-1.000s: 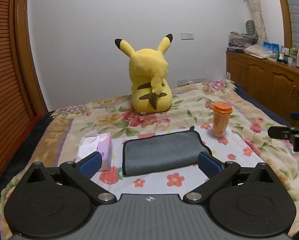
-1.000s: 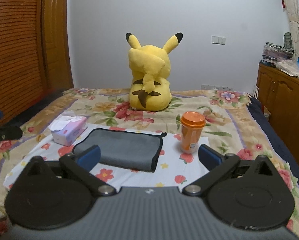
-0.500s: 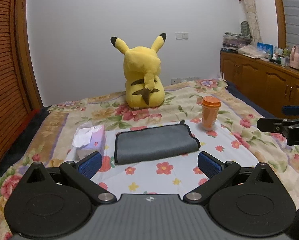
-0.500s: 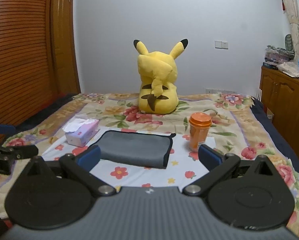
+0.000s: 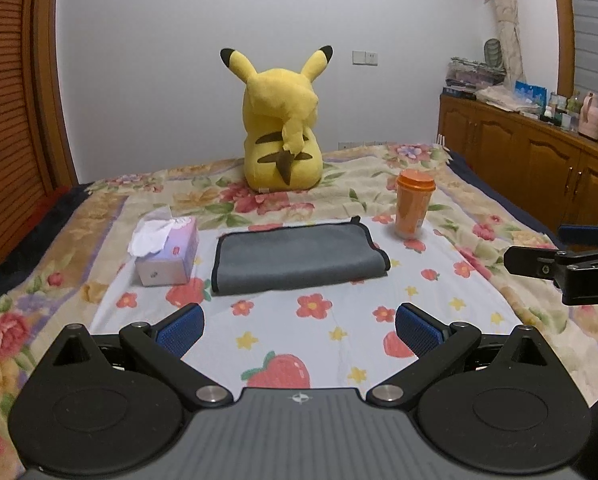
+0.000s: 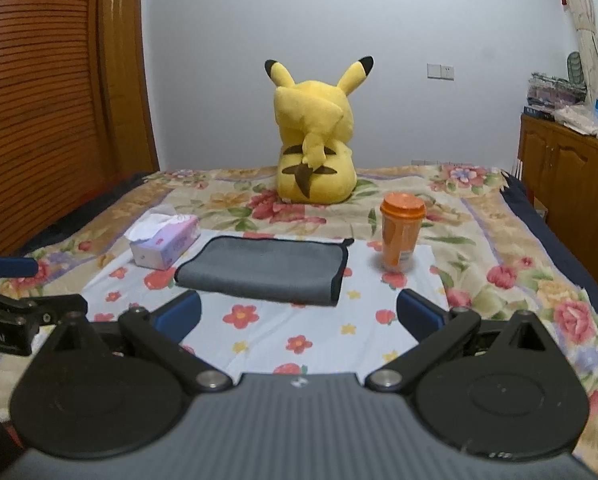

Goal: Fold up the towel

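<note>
A grey towel with black trim (image 5: 297,258) (image 6: 265,268) lies folded flat on the white flower-print sheet (image 5: 319,332) in the middle of the bed. My left gripper (image 5: 299,330) hovers open in front of the towel, well short of it, with nothing between its blue pads. My right gripper (image 6: 299,316) is likewise open and empty, held back from the towel's near edge. In the left wrist view the right gripper's fingers (image 5: 555,258) show at the right border. The left gripper's fingers (image 6: 15,280) show at the left border of the right wrist view.
A tissue box (image 5: 165,250) stands left of the towel and an orange lidded cup (image 5: 413,204) to its right. A yellow plush toy (image 5: 283,136) sits behind on the floral blanket. A wooden cabinet (image 5: 539,160) lines the right wall, a slatted wooden door (image 6: 39,100) the left.
Both grippers have drawn back and risen from the towel, which now looks smaller and farther away. Both stayed open. The towel has not moved.
</note>
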The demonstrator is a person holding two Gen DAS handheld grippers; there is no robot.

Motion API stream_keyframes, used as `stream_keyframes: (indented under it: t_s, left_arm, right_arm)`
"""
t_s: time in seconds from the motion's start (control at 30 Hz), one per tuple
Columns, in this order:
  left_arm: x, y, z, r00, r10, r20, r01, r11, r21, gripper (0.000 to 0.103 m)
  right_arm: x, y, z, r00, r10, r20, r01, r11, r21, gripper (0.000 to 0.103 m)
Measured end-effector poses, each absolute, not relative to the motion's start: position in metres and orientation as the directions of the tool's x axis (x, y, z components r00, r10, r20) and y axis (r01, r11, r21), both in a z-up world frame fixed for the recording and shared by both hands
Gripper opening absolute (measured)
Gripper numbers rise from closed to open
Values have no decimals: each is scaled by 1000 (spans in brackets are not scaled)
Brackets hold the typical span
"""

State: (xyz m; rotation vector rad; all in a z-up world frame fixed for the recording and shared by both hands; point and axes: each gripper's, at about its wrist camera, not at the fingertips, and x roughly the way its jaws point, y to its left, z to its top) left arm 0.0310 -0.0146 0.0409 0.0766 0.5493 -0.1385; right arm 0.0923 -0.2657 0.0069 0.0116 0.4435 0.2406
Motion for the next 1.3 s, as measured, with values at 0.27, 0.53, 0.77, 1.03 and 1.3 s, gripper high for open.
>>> stream_keyframes:
  t_s: [0.27,0.53,0.77,1.03,1.3]
  left_arm:
    - [30,-12,18,833,-96,-545,136,990,33,103]
    - [27,-7,-2,825,-81,-560,117,993,29,103]
    - [26,-4,-15,817,-71,-573,103,994,24,103]
    - [26,-3,-22,825,-65,-562,92,996,19,103]
    - [20,-2,-20,849,-66,-524,88,996,16,103]
  right_arm:
    - [90,-260,-12,869,222,-443,-225,973,45,103]
    - [86,-255,-28,857,218,-467,-227,973,36,103]
    - [85,-254,-35,852,214,-478,-224,974,36,103]
    - [85,-256,-47,853,194,-484,-204,979,33,103]
    - [86,-256,-49,861,187,-473,-196,980,30,103]
